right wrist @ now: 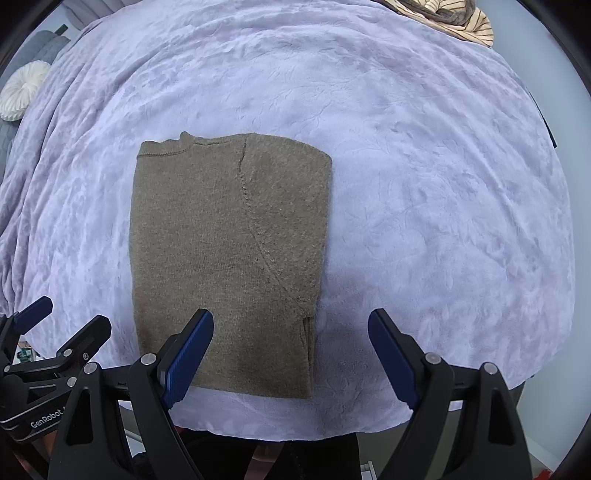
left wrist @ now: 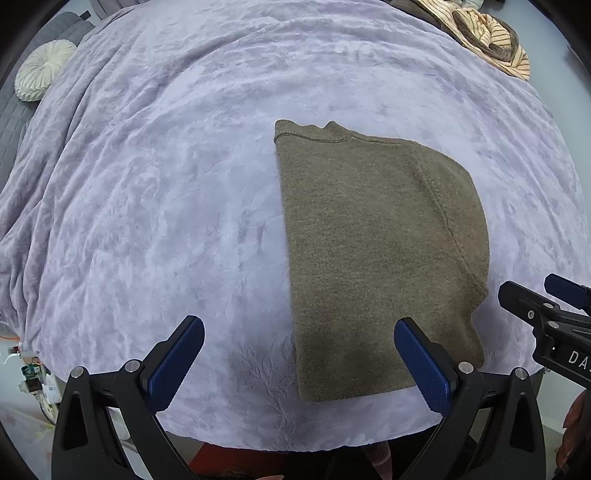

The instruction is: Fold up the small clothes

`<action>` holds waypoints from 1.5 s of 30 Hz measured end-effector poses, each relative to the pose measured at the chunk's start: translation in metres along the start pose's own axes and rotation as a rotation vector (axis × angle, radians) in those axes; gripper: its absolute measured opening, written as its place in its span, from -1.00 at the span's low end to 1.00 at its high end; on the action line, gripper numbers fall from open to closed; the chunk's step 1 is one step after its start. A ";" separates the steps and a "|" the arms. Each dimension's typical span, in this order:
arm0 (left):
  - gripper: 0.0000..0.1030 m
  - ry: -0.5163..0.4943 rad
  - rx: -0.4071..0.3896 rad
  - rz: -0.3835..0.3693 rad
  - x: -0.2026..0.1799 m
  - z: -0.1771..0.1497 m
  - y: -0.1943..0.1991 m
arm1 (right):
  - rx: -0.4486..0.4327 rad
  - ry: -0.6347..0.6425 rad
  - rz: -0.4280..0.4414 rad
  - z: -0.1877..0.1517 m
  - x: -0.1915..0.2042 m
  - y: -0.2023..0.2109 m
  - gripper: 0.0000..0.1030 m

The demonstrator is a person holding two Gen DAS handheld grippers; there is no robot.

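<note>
An olive-brown knit sweater [left wrist: 369,240] [right wrist: 229,240] lies folded into a long upright rectangle on the lavender plush blanket [left wrist: 166,184] [right wrist: 424,184], collar at the far end. My left gripper [left wrist: 299,326] hangs open above the sweater's near left edge, nothing between its blue pads. My right gripper [right wrist: 291,317] is open too, straddling the sweater's near right edge from above without touching it. Each gripper shows at the side of the other's view: the right gripper [left wrist: 532,288] and the left gripper [right wrist: 70,314].
A heap of striped and brown clothes [left wrist: 487,37] [right wrist: 450,18] sits at the far right corner. A round white pleated cushion [left wrist: 44,70] [right wrist: 22,88] and grey quilted padding [left wrist: 11,122] lie far left. The blanket's near edge drops off just below the grippers.
</note>
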State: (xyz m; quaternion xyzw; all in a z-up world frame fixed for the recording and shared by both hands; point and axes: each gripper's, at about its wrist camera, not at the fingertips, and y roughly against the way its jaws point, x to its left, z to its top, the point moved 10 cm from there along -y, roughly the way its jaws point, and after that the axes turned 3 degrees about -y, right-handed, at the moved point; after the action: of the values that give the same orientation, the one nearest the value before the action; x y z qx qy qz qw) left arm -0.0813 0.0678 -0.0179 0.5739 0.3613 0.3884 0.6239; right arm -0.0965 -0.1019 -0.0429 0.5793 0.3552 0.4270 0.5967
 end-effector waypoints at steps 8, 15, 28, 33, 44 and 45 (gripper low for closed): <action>1.00 0.003 0.029 -0.004 0.000 -0.004 -0.005 | 0.003 0.004 -0.006 -0.001 0.000 -0.001 0.71; 1.00 -0.003 0.029 0.003 0.000 -0.005 -0.004 | 0.004 0.004 -0.010 0.000 -0.001 -0.001 0.71; 1.00 -0.006 0.031 0.014 0.002 -0.008 -0.005 | 0.004 0.005 -0.009 0.000 -0.001 -0.001 0.71; 1.00 -0.012 0.029 0.016 0.003 -0.008 -0.006 | 0.004 0.005 -0.011 -0.001 -0.001 -0.001 0.71; 1.00 -0.016 0.029 0.018 0.002 -0.010 -0.006 | 0.003 0.003 -0.014 -0.003 -0.002 -0.001 0.71; 1.00 -0.016 0.029 0.019 0.002 -0.010 -0.006 | 0.003 0.001 -0.015 -0.003 -0.002 -0.002 0.71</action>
State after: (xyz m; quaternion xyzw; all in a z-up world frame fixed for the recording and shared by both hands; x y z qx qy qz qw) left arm -0.0887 0.0741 -0.0243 0.5892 0.3564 0.3843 0.6149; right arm -0.0999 -0.1027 -0.0449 0.5773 0.3602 0.4223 0.5989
